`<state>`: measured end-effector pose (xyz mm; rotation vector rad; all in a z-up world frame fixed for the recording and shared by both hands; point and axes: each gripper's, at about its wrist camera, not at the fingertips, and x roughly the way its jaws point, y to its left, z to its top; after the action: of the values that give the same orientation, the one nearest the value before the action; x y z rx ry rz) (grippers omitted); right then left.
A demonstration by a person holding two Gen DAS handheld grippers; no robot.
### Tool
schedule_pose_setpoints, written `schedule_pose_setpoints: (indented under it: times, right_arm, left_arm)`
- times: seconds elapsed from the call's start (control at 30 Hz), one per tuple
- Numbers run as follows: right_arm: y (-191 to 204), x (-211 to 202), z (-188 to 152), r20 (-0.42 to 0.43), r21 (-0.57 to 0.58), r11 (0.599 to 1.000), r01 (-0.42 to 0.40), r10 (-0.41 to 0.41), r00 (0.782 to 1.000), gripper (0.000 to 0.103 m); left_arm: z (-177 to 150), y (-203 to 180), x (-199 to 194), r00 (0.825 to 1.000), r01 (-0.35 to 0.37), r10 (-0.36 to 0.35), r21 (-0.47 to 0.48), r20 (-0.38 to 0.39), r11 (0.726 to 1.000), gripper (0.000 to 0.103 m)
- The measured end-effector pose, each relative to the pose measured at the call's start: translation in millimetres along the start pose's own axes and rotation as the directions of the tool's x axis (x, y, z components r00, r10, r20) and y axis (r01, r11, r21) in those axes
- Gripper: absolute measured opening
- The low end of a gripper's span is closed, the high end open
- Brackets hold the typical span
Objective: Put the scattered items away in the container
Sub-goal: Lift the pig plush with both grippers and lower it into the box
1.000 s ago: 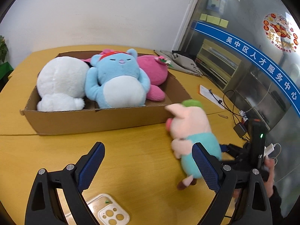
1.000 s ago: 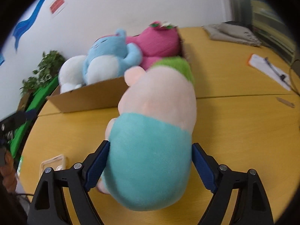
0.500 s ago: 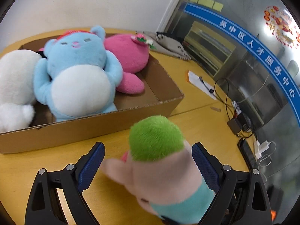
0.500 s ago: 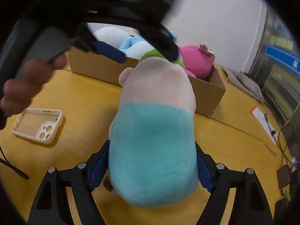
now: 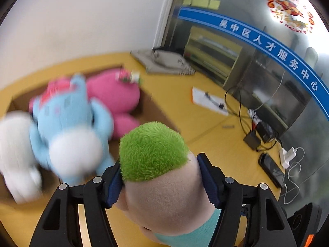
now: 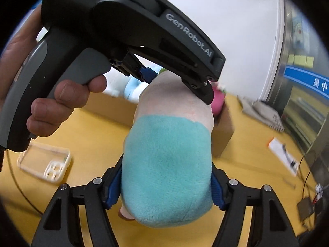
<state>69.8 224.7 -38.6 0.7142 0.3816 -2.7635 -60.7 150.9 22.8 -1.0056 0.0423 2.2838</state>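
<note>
Carrying the pig plush (image 5: pixel 164 177) toward the cardboard box (image 6: pixel 223 135), you have both grippers closing on it: left gripper (image 5: pixel 159 182) pinching its head, right gripper (image 6: pixel 166 187) its teal body. Next, clear the box wall before releasing.

White wall (image 5: pixel 82 20), yellow wooden table (image 5: pixel 205 127), glass partition (image 5: pixel 257 65) with blue banner (image 5: pixel 267 43)

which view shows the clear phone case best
The right wrist view. The clear phone case lies in the open on the yellow table, left of the pig plush, camera cut-outs visible, though slightly blurred. The left wrist view shows none of it: the plush and gripper fill the lower picture there.
</note>
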Motion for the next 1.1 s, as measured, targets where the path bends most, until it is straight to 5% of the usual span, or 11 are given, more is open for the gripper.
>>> schedule_pose_setpoints:
  times: [0.17,0.3,0.47,0.77,0.87,0.97,1.1]
  right_arm:
    - [-44.1,24.1,50.2,0.060,0.001,0.999,0.032,-0.032,0.998,0.070]
    - [-73.2,70.9,70.8,0.074,-0.050,0.995,0.090,-0.086,0.994,0.070]
    - [-99.0,118.4,58.6,0.025,0.038,0.999,0.025,-0.026,0.999,0.074]
    - [-140.0,96.6,57.3,0.005,0.180,0.981,-0.076,0.076,0.997,0.077]
    - [-149.2,68.1,61.7,0.063,0.190,0.980,-0.063,0.052,0.997,0.054]
    - [-146.9,89.0,62.1,-0.018,0.144,0.986,-0.083,0.087,0.996,0.027]
    - [-136.3,103.5,61.6,-0.026,0.152,0.984,-0.093,0.098,0.995,0.027]
  left_arm:
    - [77.7,14.5,21.8,0.999,0.018,-0.019,0.039,0.032,0.999,0.072]
    - [117.9,37.8,67.4,0.999,0.022,-0.022,0.014,-0.026,1.000,0.072]
    - [117.1,61.4,145.4,0.986,-0.019,0.018,-0.005,-0.166,1.000,0.072]
    - [107.9,74.9,176.5,0.982,0.028,-0.032,-0.020,-0.184,0.999,0.075]
    - [106.2,78.6,184.4,0.980,0.030,-0.035,-0.027,-0.196,0.999,0.076]
    - [103.6,76.2,190.4,0.979,0.002,-0.004,-0.008,-0.203,1.000,0.077]
    - [100.6,76.4,191.3,0.978,-0.019,0.017,-0.008,-0.210,1.000,0.077]
